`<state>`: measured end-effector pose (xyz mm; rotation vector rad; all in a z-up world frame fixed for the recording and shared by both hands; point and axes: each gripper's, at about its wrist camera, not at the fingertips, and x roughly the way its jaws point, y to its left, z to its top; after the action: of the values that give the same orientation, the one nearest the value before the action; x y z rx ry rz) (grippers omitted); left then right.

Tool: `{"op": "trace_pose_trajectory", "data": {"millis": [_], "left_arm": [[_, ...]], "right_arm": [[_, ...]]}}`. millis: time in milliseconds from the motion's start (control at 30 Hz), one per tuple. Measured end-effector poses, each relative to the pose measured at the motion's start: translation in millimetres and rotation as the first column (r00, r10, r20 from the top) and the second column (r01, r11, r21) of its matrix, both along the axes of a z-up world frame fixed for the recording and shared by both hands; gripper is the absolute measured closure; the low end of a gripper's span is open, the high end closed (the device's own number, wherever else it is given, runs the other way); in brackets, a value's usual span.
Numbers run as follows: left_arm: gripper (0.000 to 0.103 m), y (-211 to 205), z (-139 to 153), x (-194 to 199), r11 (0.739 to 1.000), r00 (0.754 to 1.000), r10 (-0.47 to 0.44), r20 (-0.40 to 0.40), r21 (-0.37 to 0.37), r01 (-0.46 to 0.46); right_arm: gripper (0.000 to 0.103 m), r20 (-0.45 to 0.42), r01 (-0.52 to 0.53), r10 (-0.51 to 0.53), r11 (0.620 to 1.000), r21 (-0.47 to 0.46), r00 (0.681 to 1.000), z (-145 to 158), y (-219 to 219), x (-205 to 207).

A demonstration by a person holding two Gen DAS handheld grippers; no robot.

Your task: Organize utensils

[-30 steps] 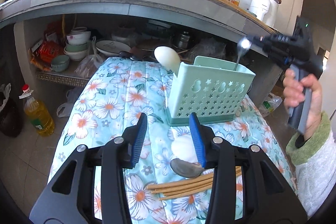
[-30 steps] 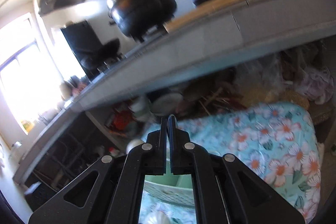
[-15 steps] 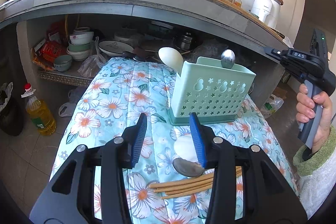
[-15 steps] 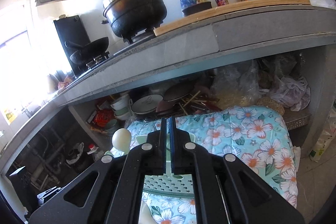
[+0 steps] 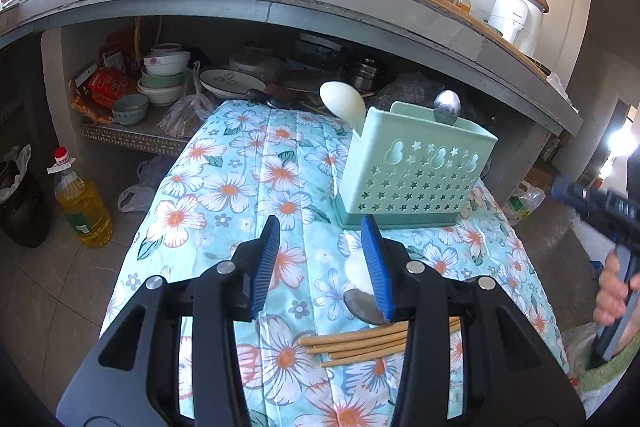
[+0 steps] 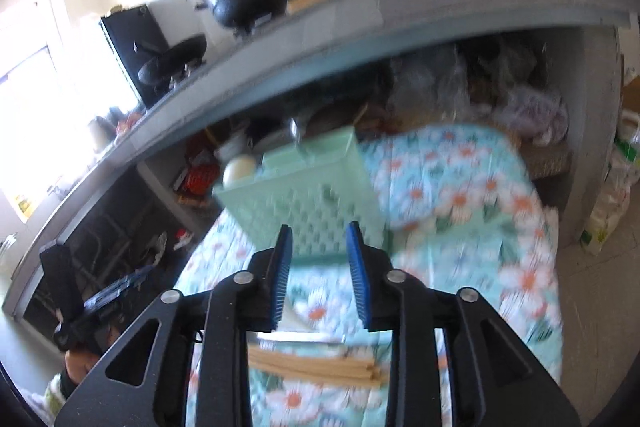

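With the steel spoon (image 5: pixel 447 105) now standing in the perforated mint-green plastic holder (image 5: pixel 416 179), the right tool (image 6: pixel 319 259), just released and empty, heads for the bamboo chopsticks (image 6: pixel 316 367).

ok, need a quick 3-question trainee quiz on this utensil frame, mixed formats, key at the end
1. True or false: the metal spoon already stands in the green utensil holder.
2. Multiple choice: what lies on the floral cloth nearest the camera in the left wrist view? A) a fork B) wooden chopsticks C) a knife
3. Fill in: the right claw is ____ with nothing between its pads; its jaws have just been opening.

Key: 1 true; 2 B; 3 open
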<state>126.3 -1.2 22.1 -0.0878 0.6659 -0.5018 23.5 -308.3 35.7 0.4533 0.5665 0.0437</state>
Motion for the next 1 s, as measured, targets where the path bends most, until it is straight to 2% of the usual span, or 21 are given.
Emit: {"op": "trace_pose_trajectory", "data": {"millis": [200,333,433,533,700,1000], "left_arm": [[0.063,2.8,-13.9,3.7,1.000,0.997,-0.002,-0.072,-0.018,0.001],[0.063,5.4,-26.6,10.2,0.998,0.989,-0.006,-0.145,-0.062,-0.003],[0.063,6.6,-35.0,14.7,0.997,0.982,0.003,-0.187,-0.077,-0.018],[0.064,11.0,-38.2,16.5,0.996,0.981,0.029,-0.194,-0.075,-0.044],[0.065,24.8,-44.2,20.1,0.994,0.975,0.083,-0.204,-0.055,-0.096],[0.065,48.4,-50.6,24.5,0.987,0.968,0.132,-0.215,-0.062,-0.148]], "right_arm": [[0.068,-0.186,-0.053,0.062,0.997,0.050,0.981,-53.6,26.8,-0.2],[0.068,-0.230,-0.077,0.092,0.994,0.072,0.969,-71.4,39.8,-1.7],[0.068,-0.236,-0.108,0.122,0.992,0.069,0.964,-72.7,50.9,0.1],[0.068,-0.247,-0.171,0.175,0.985,0.038,0.953,-70.0,68.4,10.3],[0.068,-0.249,-0.305,0.284,0.951,-0.051,0.926,-63.0,110.0,35.9],[0.068,-0.332,-0.461,0.381,0.862,-0.210,0.863,-76.5,176.5,77.9]]}}
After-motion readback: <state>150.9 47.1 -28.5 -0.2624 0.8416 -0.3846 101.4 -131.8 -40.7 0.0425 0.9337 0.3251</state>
